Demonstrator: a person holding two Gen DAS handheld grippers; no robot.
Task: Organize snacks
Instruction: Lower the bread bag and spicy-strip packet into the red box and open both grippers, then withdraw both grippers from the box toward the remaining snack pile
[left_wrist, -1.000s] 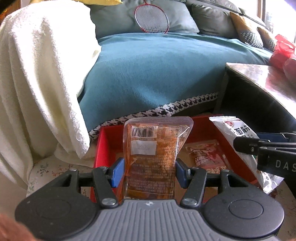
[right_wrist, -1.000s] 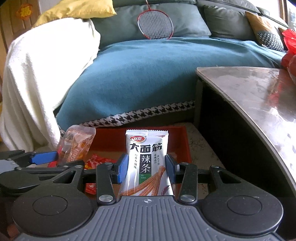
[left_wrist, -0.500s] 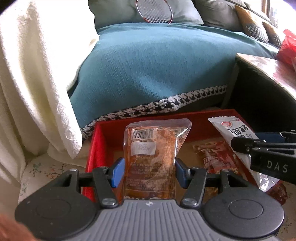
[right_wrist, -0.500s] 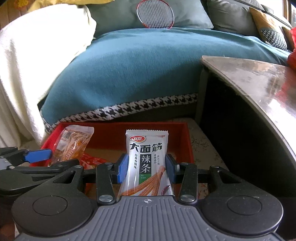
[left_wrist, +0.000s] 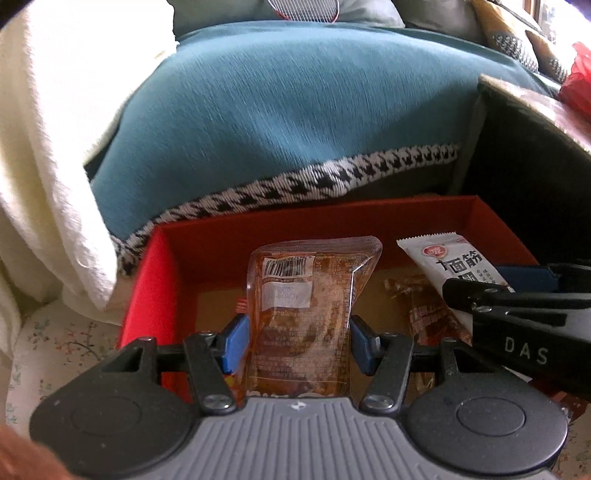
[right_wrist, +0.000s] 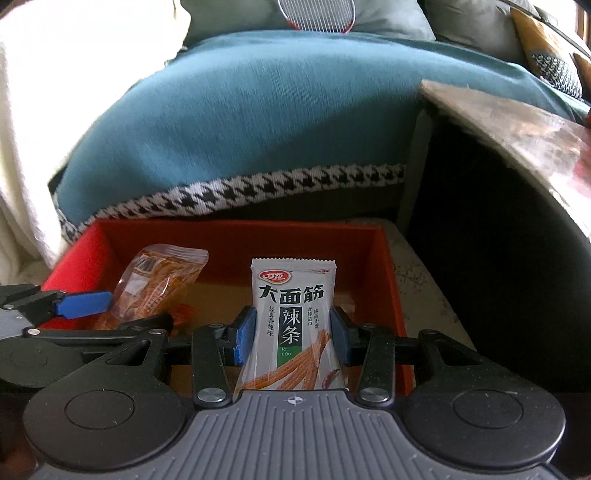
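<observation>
1. Racket (right_wrist: 314, 14): head cut off by the top edge; handle out of frame.
2. Orange packet (left_wrist: 306, 317): lower end hidden behind the tongs body; label print too small to read.
3. White packet (left_wrist: 454, 273): lower half covered by the right tongs (left_wrist: 517, 314).
4. Box (right_wrist: 236, 240) floor: loose wrappers blurred, type unclear.
5. Red bag (left_wrist: 580, 85): cropped at the right edge.

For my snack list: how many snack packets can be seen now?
3: orange packet in the left tongs, white packet in the right tongs, one lying in the red box. More may be hidden.
</observation>
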